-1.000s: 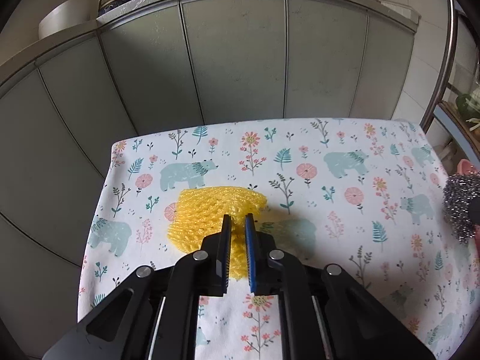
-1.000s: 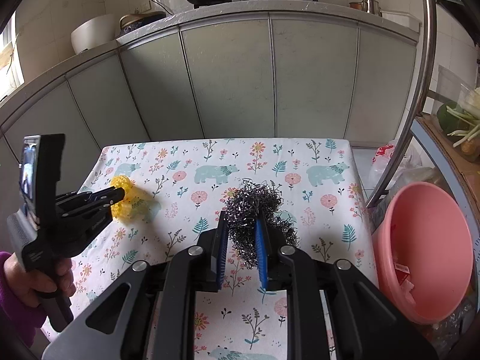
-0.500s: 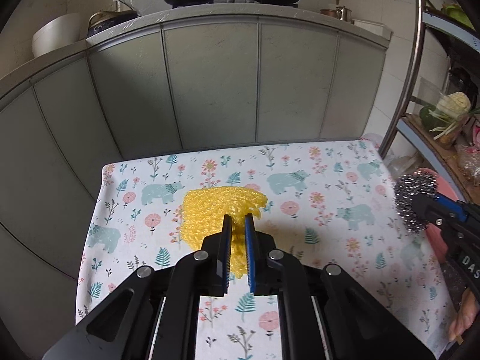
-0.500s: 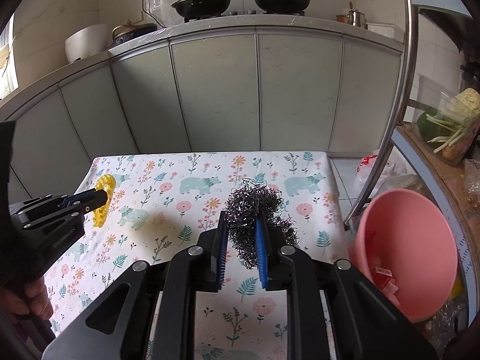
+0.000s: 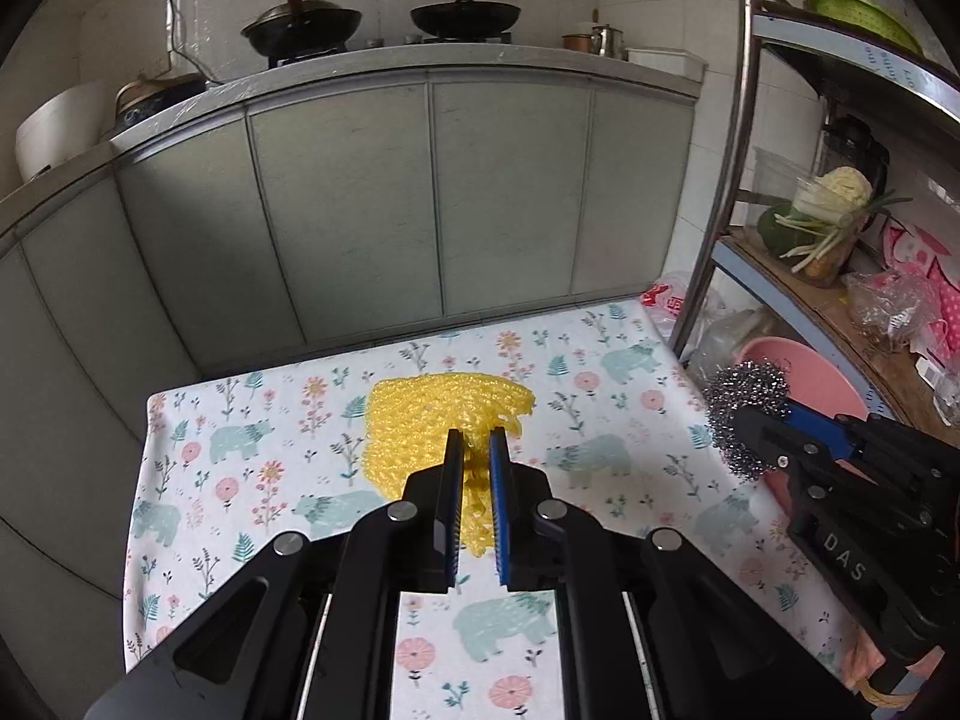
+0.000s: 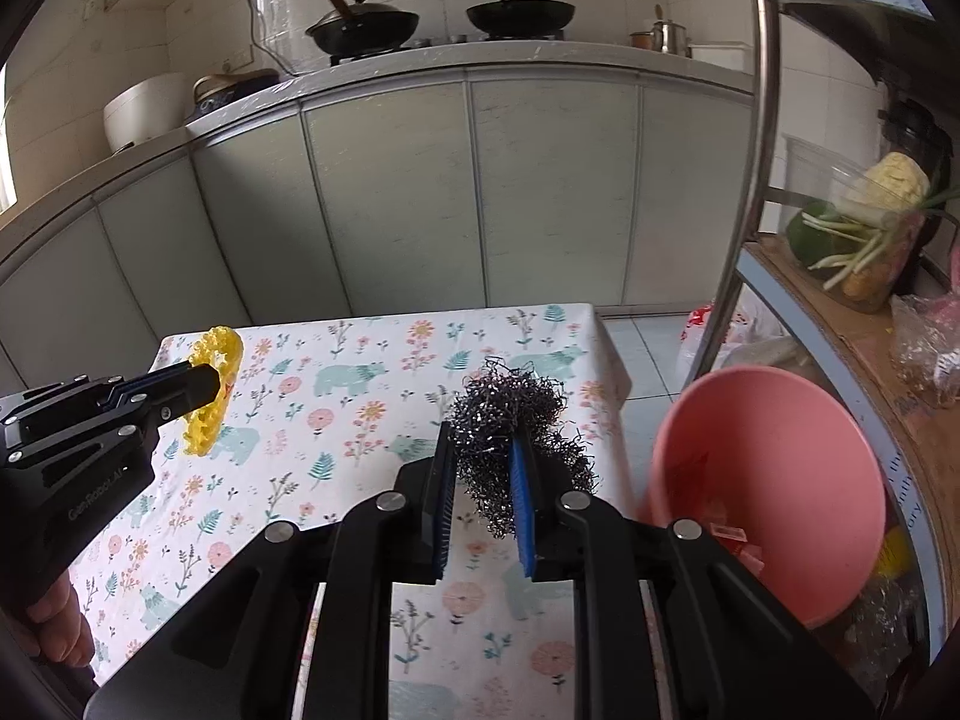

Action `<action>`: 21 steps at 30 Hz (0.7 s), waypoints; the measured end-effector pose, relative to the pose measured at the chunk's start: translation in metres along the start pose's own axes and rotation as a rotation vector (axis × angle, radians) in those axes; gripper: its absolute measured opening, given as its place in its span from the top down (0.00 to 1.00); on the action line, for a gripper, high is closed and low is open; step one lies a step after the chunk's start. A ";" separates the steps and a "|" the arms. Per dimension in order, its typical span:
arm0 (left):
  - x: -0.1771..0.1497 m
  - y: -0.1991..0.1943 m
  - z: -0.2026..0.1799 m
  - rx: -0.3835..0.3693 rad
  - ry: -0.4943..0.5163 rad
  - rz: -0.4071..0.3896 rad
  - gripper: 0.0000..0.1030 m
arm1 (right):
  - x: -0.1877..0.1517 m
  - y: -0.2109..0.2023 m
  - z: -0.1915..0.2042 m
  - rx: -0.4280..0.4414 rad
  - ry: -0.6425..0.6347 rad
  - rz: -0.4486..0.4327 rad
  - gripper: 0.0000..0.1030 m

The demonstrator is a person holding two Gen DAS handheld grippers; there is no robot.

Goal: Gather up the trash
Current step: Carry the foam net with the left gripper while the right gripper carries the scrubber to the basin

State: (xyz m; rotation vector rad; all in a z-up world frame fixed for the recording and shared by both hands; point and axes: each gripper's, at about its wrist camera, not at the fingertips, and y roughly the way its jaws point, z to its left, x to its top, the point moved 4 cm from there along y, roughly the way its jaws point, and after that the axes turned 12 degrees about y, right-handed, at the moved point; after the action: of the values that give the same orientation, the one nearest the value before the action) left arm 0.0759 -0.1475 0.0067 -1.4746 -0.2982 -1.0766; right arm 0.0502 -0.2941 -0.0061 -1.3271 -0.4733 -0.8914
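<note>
1. Trash is off the table: the yellow foam net (image 5: 444, 420) sits pinched between the left gripper (image 5: 477, 450) pads, now lifted clear of the tablecloth (image 5: 240, 480)
2. Right gripper (image 6: 483, 450) clamps the steel wool (image 6: 510, 414), carried closer to the pink bin (image 6: 774, 480) on its right
3. Both loads likely drop there next

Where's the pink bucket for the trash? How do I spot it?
Find the table with the bear-and-flower cloth. Just past its right edge, below the metal shelf rack, stands the pink bucket. It is the only big round pink thing there, open on top.
</note>
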 end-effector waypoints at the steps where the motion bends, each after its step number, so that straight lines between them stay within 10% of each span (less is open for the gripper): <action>1: 0.002 0.000 -0.005 -0.005 0.008 -0.004 0.93 | 0.000 -0.001 -0.003 -0.004 0.005 -0.002 0.83; 21: 0.056 0.006 -0.119 -0.200 0.175 -0.085 0.92 | 0.017 -0.007 -0.106 -0.140 0.169 -0.046 0.83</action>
State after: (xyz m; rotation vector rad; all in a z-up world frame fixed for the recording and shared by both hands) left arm 0.0581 -0.2768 0.0256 -1.5419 -0.1335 -1.3260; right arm 0.0354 -0.4007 -0.0122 -1.3584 -0.3152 -1.0815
